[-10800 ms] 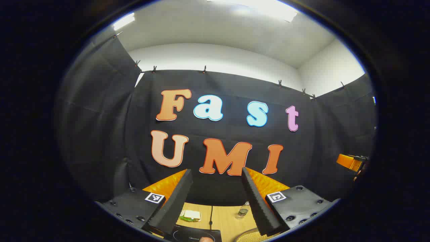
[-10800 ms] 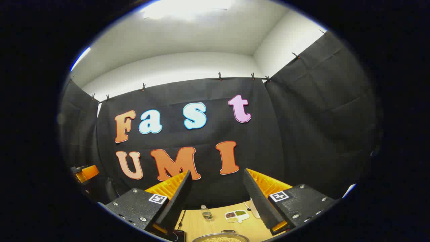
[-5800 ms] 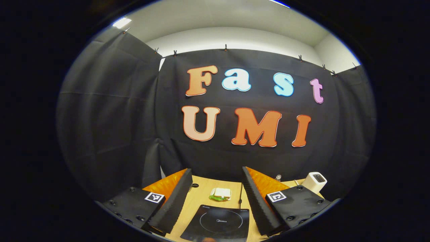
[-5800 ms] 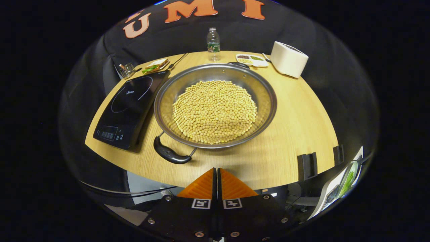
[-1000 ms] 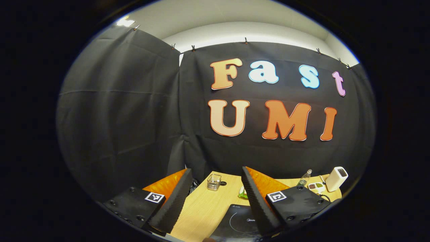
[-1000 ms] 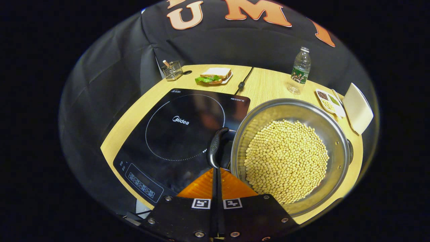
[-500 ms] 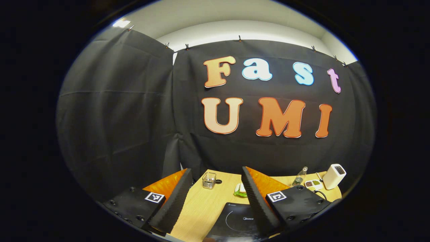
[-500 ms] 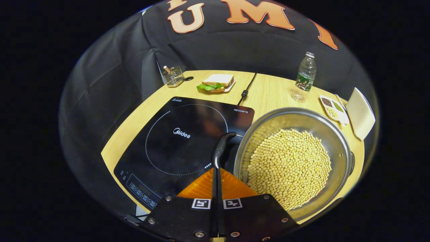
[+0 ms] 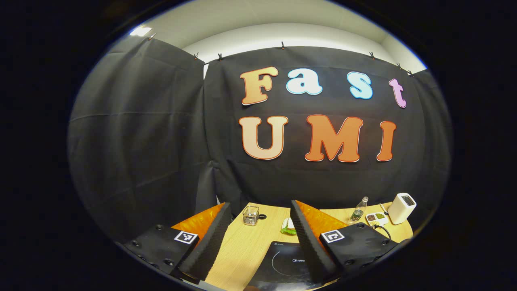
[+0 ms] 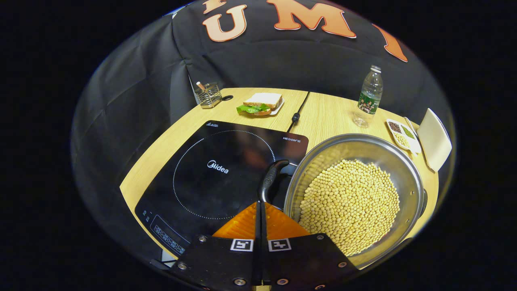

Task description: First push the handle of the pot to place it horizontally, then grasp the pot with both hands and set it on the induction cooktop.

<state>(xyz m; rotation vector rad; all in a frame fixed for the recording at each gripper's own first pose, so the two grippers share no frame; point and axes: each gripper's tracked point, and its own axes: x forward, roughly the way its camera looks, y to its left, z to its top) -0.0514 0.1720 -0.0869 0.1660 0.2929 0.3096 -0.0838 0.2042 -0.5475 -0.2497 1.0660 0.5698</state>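
A steel pot (image 10: 398,169) full of yellow beans sits on the wooden table, right of the black induction cooktop (image 10: 210,169). Its black left handle (image 10: 270,177) overhangs the cooktop's right side. My right gripper (image 10: 259,204) is shut with nothing between its fingers, its tips touching the near end of that handle. The pot's other handle (image 10: 423,201) peeks out at the right rim. In the left gripper view my left gripper (image 9: 258,214) is open and held above the table's near left, with the cooktop (image 9: 282,264) low between its fingers.
Along the table's far edge stand a wire holder (image 10: 208,95), a sandwich on a plate (image 10: 260,104), a water bottle (image 10: 368,97), a small sectioned dish (image 10: 401,133) and a white appliance (image 10: 435,139). The cooktop's cable (image 10: 299,109) runs back to the wall.
Over the last second the right gripper, shut, has pushed the pot's left handle away and to the right, turning the pot slightly. The left gripper has swung a little to the right.
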